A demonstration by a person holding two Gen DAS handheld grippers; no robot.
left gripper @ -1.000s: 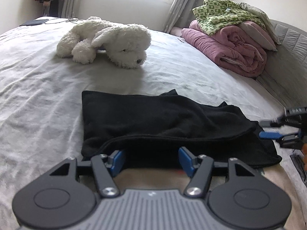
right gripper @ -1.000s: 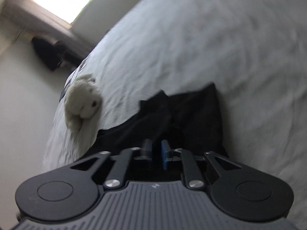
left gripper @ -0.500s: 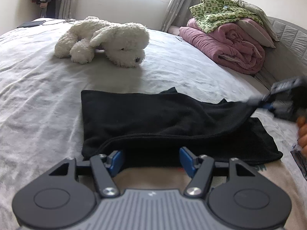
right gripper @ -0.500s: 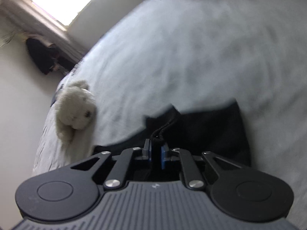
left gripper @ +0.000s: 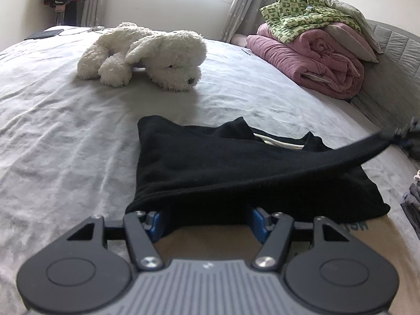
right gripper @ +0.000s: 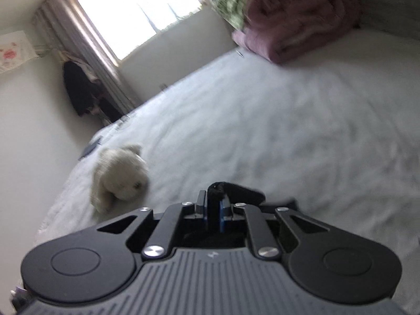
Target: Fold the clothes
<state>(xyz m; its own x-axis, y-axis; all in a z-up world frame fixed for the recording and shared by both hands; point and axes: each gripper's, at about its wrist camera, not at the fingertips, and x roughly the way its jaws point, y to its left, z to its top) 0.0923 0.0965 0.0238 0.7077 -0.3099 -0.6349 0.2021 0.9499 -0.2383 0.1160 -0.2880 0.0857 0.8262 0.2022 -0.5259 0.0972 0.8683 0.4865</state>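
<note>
The black garment lies on the bed, folded only partly; the right gripper pinches its corner raised toward 3 o'clock, the left gripper stands open at 6 o'clock

black garment: matt cloth | plush dog: fluffy | sheet: wrinkled cloth

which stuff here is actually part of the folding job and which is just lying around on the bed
Part of the job:
- black garment, one corner lifted off the bed
- right gripper, shut on that corner
- left gripper, open at the near hem

Just lying about:
- white plush dog
- pink quilt
- green patterned cloth
- dark flat device
</note>
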